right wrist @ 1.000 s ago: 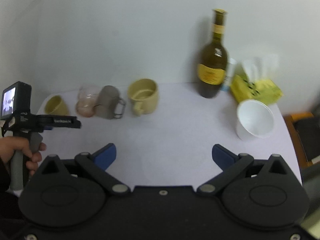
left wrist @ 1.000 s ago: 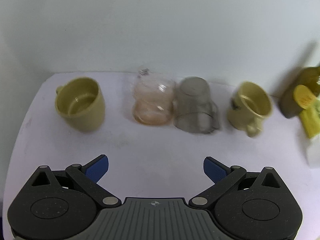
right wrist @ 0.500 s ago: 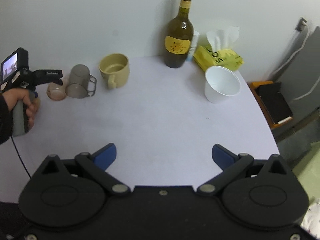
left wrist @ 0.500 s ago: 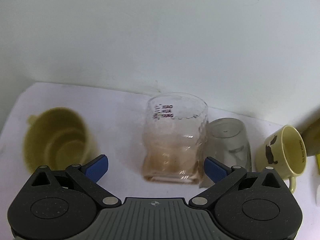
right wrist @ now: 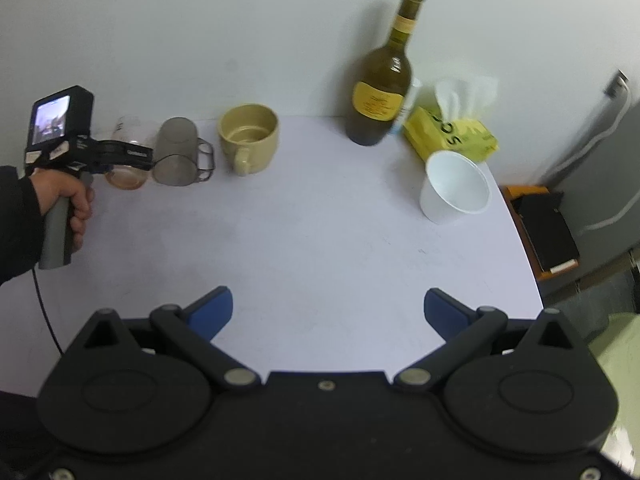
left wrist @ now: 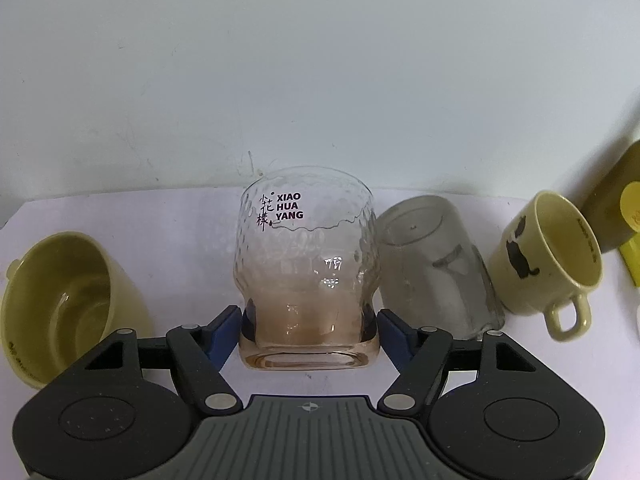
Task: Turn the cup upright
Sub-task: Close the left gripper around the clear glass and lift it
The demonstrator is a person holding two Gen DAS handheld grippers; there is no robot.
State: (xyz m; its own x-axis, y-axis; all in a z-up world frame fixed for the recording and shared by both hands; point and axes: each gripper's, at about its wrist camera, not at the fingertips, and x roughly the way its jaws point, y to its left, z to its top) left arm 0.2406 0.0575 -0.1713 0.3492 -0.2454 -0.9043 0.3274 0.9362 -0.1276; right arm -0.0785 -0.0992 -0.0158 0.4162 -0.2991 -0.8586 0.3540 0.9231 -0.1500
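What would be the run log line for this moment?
left tongs: closed on clear dimpled glass cup, upright on white table | right tongs: open, holding nothing

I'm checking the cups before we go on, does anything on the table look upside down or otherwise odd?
Yes. The grey cup stands mouth down, base up, right beside the clear glass. The glass is upright between the left gripper fingers, with a pinkish tint near its base. Both yellow mugs stand upright.

- Left tool (left wrist: 310,326): both blue pads against the base of the dimpled glass cup (left wrist: 306,268), which stands mouth up.
- Grey cup (left wrist: 436,272): inverted, just right of the glass.
- 2 yellow mugs (left wrist: 60,304) (left wrist: 548,260) flank them on the desk (left wrist: 180,240).
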